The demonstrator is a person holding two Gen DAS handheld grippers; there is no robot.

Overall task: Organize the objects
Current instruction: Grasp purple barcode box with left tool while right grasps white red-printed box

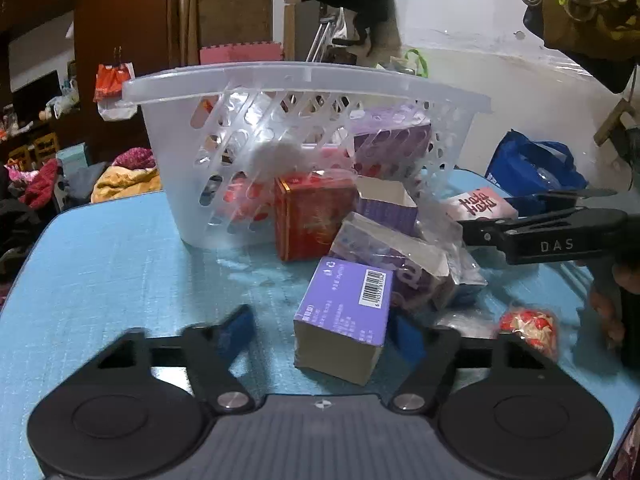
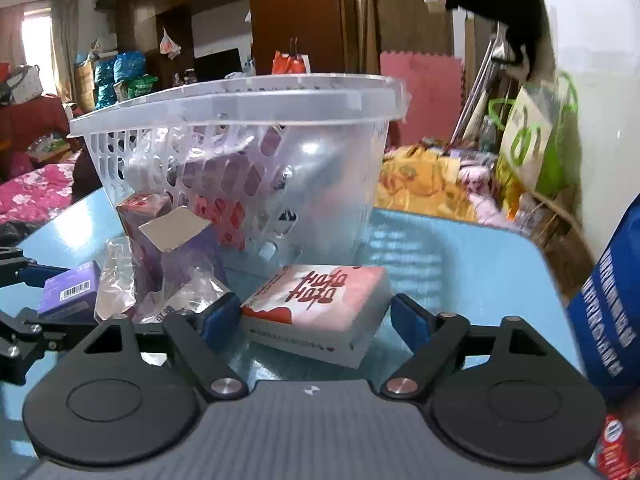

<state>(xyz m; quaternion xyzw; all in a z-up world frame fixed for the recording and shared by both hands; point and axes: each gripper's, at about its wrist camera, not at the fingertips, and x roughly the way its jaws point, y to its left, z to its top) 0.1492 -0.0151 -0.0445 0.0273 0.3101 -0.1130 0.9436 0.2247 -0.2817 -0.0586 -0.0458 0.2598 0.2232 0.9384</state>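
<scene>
- Purple box (image 1: 342,316) with a barcode sits on the tabletop (image 1: 120,264) toward the near edge, right between the fingers of the left gripper (image 1: 320,332). That gripper is spread wide; whether the blue pads actually touch the box I can't tell.
- Pink box (image 2: 320,304) with red characters lies flat on the tabletop in front of the basket, between the fingers of the right gripper (image 2: 316,318). Jaws wide open here too, the left pad looks right up against the box edge, the right pad a bit apart from it.
- Clear basket (image 1: 280,92) stands near the middle of the tabletop, with purple and red boxes visible through its holed wall.
- Against the basket's near side there's a pile: red box (image 1: 312,216), an open purple carton (image 1: 384,204), another purple carton (image 1: 384,248) tipped over, and crinkly clear wrap (image 2: 120,276) mixed in.
- Small red-and-white packet (image 1: 528,328) lies toward the right edge, close to the right gripper's handle.
- Blue bag (image 1: 532,164) sits at the far right corner.
</scene>
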